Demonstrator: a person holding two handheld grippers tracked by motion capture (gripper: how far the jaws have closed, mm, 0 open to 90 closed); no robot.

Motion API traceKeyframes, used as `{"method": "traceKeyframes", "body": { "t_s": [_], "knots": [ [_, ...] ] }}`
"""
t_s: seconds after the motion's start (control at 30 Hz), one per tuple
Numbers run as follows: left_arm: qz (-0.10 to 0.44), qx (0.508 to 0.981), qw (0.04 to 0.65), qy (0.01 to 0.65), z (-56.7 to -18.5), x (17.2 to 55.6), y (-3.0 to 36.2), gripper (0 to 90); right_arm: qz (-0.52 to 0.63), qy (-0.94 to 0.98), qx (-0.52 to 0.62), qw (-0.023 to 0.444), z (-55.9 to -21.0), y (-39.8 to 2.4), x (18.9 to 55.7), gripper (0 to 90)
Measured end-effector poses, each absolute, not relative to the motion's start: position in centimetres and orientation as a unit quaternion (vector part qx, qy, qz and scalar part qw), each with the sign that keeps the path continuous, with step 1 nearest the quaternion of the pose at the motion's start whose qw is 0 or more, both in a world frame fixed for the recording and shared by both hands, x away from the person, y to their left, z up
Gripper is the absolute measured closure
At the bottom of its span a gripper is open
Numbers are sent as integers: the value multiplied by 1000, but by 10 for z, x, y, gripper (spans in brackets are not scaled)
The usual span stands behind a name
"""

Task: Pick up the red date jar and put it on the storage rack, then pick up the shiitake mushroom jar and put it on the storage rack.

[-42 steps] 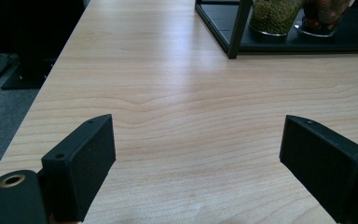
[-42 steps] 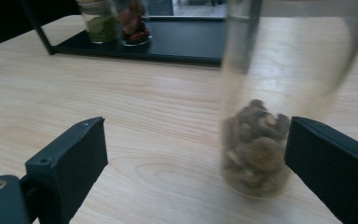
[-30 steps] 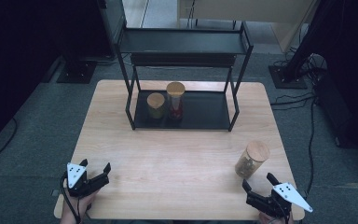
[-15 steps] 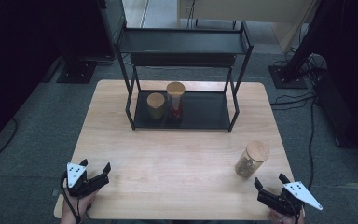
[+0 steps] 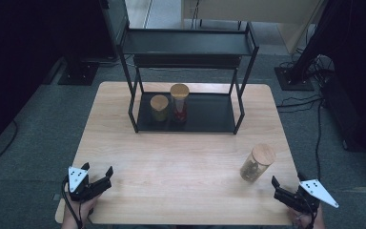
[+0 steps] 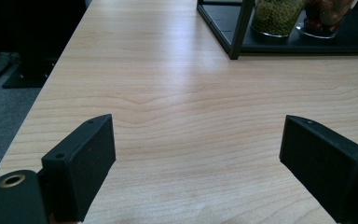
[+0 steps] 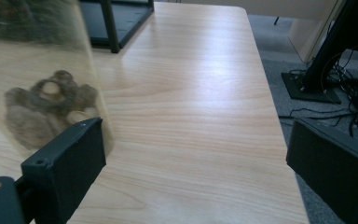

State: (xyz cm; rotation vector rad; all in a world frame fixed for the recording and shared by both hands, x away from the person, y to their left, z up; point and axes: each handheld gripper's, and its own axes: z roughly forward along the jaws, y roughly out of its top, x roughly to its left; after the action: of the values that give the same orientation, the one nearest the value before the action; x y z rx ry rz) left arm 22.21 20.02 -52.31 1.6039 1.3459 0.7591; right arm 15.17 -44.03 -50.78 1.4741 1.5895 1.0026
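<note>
Right tongs (image 5: 280, 187) sat at bench (image 5: 181, 191) near-right corner, jaws wide apart, nothing gripped — wood-lidded jar (image 5: 257, 162) w/ brownish contents stood just beside them, upright, apart from the pads. Left tongs (image 5: 97, 177) at near-left corner, also spread wide & empty. Two more jars (image 5: 170, 103) stood side by side on bottom tier of black rack (image 5: 240, 107) at bench's far side.

This is looking like a lab or recording studio: a lone wooden table (image 5: 181, 186) is sitting on grey carpet (image 5: 38, 143), cables (image 5: 314, 102) are trailing to black stands (image 5: 293, 78) (dark drapes all round), with a metal rack (image 5: 188, 47).
</note>
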Motion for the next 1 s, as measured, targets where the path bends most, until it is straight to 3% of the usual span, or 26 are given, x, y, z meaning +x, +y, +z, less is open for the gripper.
{"method": "traceKeyframes", "body": {
  "t_s": [0.37, 1.0],
  "knots": [
    [310, 649, 438, 540, -523, 222, 199, 106, 385, 621, 582, 357, -507, -461, 161, 43],
    [309, 651, 437, 538, -523, 221, 198, 106, 384, 636, 567, 356, -509, -444, 162, 21]
  ]
}}
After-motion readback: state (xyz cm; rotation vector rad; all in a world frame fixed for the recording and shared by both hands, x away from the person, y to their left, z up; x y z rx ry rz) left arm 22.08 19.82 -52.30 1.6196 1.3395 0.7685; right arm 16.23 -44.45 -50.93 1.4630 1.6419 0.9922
